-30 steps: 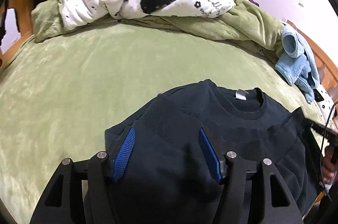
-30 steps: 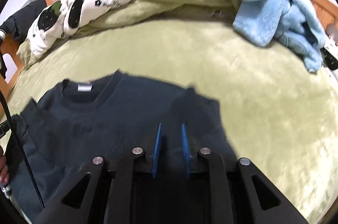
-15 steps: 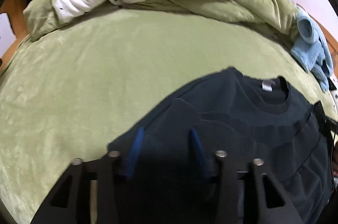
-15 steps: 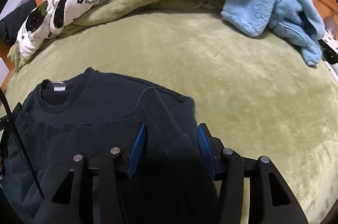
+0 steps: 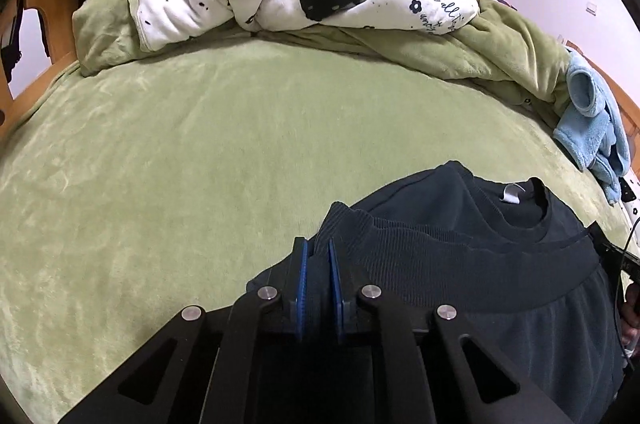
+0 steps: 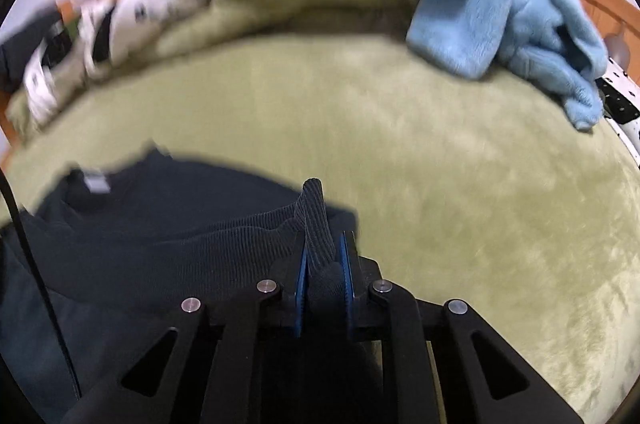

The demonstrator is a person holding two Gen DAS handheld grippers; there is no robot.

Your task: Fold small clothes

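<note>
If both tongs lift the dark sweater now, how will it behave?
Likely floppy: the dark sweater bunches where the left tongs and right tongs pinch its ribbed hem. Probably sags between them. It may drag on the plush green blanket.

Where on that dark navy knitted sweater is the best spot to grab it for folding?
The ribbed hem band of the dark navy knitted sweater, at its two corners, approached from the near edge. It is thick and stands up, so the left hand-held gripper and right hand-held gripper both pinch it there.
</note>
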